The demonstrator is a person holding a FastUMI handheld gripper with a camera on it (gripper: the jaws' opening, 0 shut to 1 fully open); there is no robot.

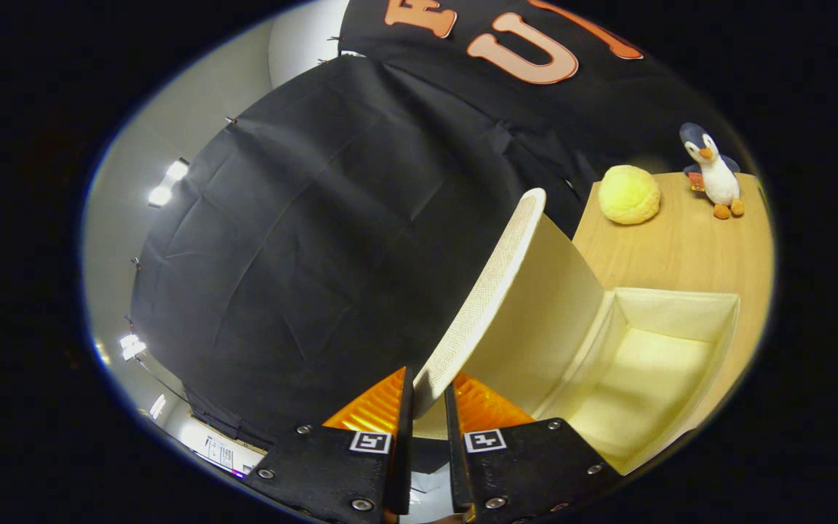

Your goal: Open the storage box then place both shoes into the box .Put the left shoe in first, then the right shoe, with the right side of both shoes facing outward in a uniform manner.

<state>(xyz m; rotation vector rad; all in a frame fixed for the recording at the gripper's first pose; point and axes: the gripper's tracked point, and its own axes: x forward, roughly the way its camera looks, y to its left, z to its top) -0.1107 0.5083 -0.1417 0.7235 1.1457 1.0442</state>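
Gripper view, my gripper (430, 407) clenched on the lid (488, 291) of the storage box (652, 378), lid raised, box open beside my fingers, wooden table (681, 247) beyond, yellow plush ball (628, 193) and toy penguin (713, 171) farther off, black cloth wall (332, 233) ahead, ceiling lights (164, 185), no legible labels.

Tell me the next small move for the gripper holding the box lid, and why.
Probably swing the lid a little further back, then release it. The gripper is shut on the lid's corner, the lid stands tilted up from the storage box, and the interior already lies open with no shoe in it. It likely needs to rest open on its own before any shoe is fetched.
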